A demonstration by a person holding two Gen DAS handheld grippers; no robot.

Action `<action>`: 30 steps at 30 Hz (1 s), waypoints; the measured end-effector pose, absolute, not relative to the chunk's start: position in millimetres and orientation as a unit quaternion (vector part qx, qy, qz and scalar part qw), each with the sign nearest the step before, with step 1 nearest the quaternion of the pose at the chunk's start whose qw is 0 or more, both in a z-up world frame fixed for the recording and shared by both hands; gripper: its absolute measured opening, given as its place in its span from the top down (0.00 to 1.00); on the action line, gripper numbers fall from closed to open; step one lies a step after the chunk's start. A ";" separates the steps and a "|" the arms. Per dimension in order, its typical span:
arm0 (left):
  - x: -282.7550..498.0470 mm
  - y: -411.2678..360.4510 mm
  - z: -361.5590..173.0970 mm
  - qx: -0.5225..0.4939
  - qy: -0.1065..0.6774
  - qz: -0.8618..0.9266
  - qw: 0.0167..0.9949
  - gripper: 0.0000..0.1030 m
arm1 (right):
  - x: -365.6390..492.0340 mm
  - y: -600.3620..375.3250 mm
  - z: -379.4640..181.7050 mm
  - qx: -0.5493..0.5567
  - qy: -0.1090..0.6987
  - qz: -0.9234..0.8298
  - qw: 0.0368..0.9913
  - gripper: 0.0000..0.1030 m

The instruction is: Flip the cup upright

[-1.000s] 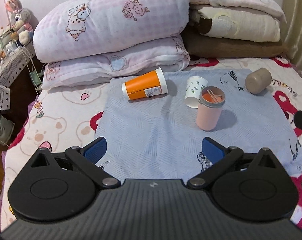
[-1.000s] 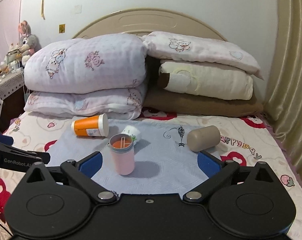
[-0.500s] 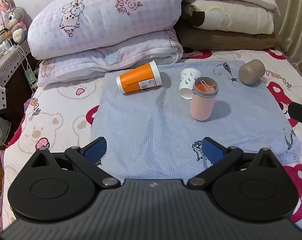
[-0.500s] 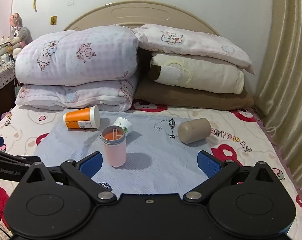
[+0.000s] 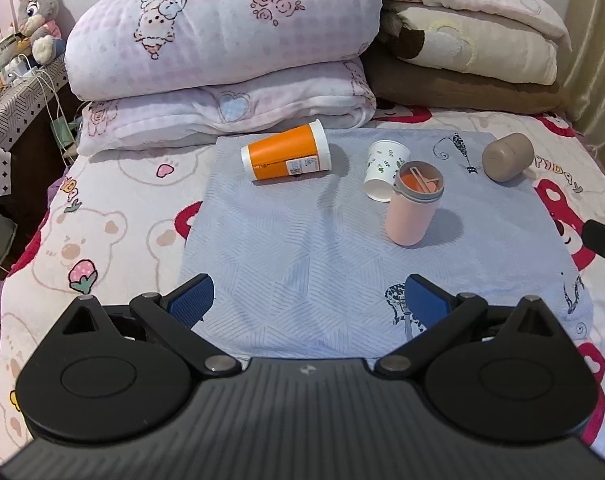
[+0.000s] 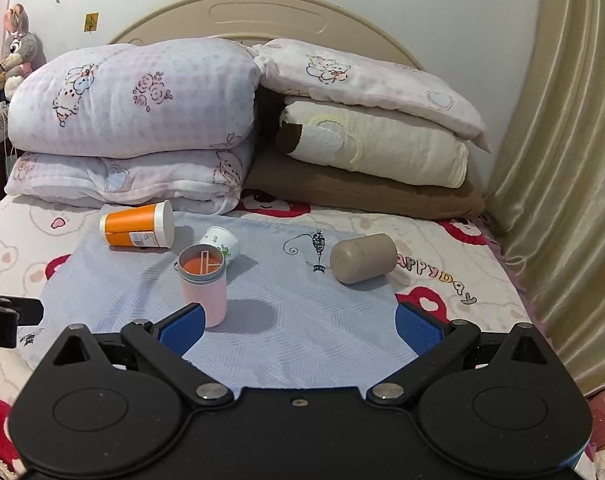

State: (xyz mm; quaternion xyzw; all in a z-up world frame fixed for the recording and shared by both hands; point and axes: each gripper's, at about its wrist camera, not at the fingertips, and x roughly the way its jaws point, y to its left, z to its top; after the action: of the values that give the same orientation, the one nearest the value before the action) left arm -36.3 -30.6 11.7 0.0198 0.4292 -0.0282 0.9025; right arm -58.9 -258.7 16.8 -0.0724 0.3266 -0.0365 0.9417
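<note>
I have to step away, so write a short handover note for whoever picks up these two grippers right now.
Left gripper: open, empty, above the near edge of the blue cloth.
Right gripper: open, empty, close to the pink cup.
Done: pink cup stands upright.
Left: orange cup, white paper cup and tan cup all lie on their sides. The paper cup is right behind the pink cup, possibly touching; take care there.

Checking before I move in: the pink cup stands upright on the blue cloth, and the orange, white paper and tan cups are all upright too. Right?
Not quite. The pink cup does stand upright on the blue cloth, but the orange cup, white paper cup and tan cup all lie on their sides, as the right wrist view shows.
</note>
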 end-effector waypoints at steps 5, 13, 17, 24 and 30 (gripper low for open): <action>-36.8 -30.0 11.9 0.019 0.429 -0.028 0.903 0.00 | -59.8 -261.5 17.1 -0.066 0.328 -0.036 0.942 0.00; -37.6 -28.1 12.2 0.026 0.428 -0.022 0.903 0.00 | -58.5 -260.8 15.5 -0.058 0.331 -0.029 0.941 0.00; -36.7 -25.2 13.1 0.021 0.427 -0.016 0.904 0.00 | -58.3 -262.5 15.0 -0.052 0.333 -0.030 0.941 0.00; -36.6 -19.6 14.1 0.016 0.428 -0.008 0.904 0.00 | -58.9 -262.4 14.7 -0.043 0.333 -0.032 0.942 0.00; -37.5 -19.3 15.2 0.008 0.425 -0.015 0.905 0.00 | -60.6 -266.8 16.3 -0.027 0.327 -0.022 0.944 0.00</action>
State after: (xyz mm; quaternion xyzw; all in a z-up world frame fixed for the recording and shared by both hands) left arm -37.5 -19.3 15.2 0.0077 0.4254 -0.0147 0.9049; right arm -60.6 -266.8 16.3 -0.0266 0.3270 -0.0225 0.9444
